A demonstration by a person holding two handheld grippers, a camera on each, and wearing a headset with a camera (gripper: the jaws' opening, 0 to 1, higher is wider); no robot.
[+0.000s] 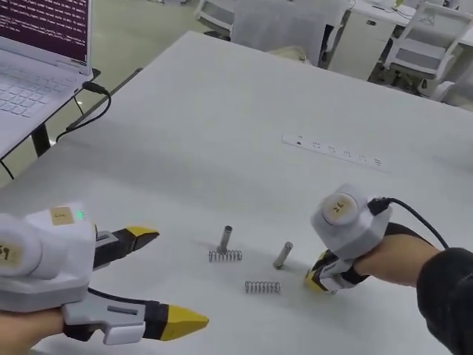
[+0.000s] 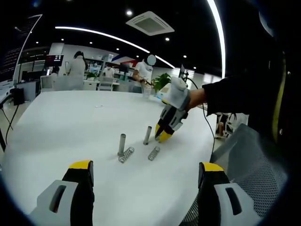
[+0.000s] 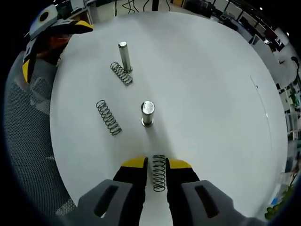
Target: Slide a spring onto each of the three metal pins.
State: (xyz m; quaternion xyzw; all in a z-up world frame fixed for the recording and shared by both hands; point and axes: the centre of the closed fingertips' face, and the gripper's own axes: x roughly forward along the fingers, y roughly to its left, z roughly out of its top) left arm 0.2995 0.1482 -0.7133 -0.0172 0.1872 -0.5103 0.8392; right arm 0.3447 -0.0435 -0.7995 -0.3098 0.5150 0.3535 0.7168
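Note:
Two metal pins stand upright on the white table: one (image 1: pixel 225 238) (image 3: pixel 124 55) (image 2: pixel 122 143) with a spring (image 1: pixel 225 256) (image 3: pixel 121 73) lying at its foot, the other (image 1: pixel 283 255) (image 3: pixel 147 113) (image 2: pixel 147 134) a little to its right. A second loose spring (image 1: pixel 262 286) (image 3: pixel 108 117) (image 2: pixel 154 153) lies nearer me. My right gripper (image 1: pixel 324 279) (image 3: pixel 159 165) (image 2: pixel 163 134) rests low on the table just right of the second pin, its jaws drawn close on a third spring (image 3: pixel 159 173). Wide open at the lower left, my left gripper (image 1: pixel 168 277) (image 2: pixel 146 167) holds nothing.
A laptop (image 1: pixel 37 66) sits at the far left with a black cable (image 1: pixel 96 103) trailing from it. A white power strip (image 1: pixel 332 150) lies flat on the table beyond the pins. Chairs (image 1: pixel 421 44) stand past the far edge.

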